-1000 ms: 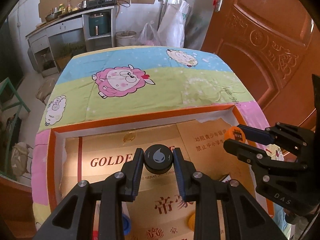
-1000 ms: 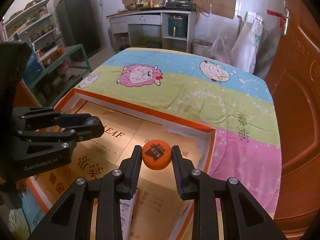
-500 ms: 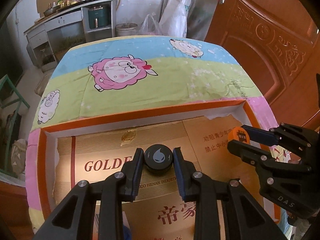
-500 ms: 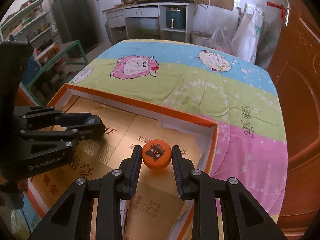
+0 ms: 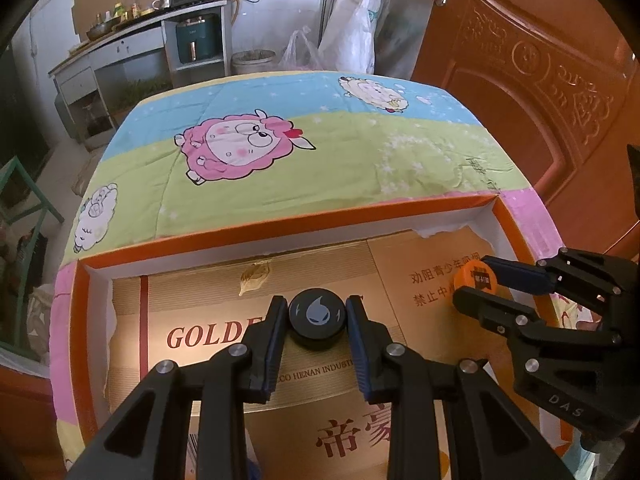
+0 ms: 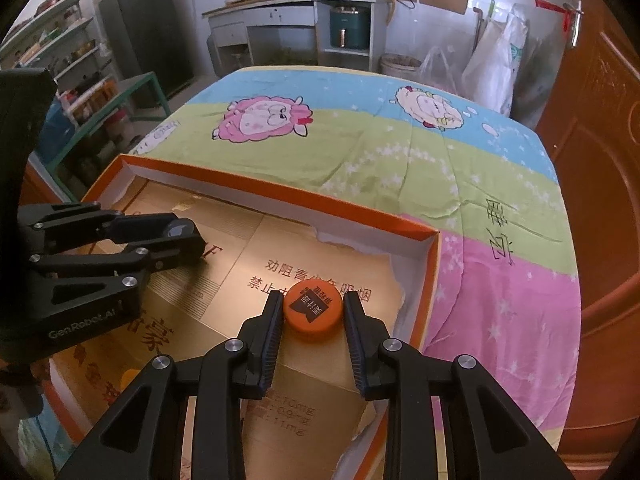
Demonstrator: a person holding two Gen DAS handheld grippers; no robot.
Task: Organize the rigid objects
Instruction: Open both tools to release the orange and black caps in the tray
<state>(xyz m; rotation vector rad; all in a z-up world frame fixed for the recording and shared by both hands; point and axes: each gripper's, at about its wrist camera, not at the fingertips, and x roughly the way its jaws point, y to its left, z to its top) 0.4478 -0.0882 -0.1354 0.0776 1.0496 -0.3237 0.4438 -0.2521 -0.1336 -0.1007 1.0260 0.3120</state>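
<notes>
While left gripper (image 5: 317,322) jaws clamp black cap (image 5: 317,316), right gripper (image 6: 313,312) jaws clamp orange cap (image 6: 313,309) near box rim (image 6: 434,264).

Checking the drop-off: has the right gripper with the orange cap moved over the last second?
Yes. The right gripper, shut on the orange cap, has sunk closer to the box's cardboard floor, nearer the printed characters.

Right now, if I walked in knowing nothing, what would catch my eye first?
Probably the two black grippers, each pinching a bottle cap over an orange-rimmed box lined with gold cardboard: the left gripper holds a black cap, the right gripper an orange cap. Behind the box, the bright cloth with a pink cartoon sheep stands out.
</notes>
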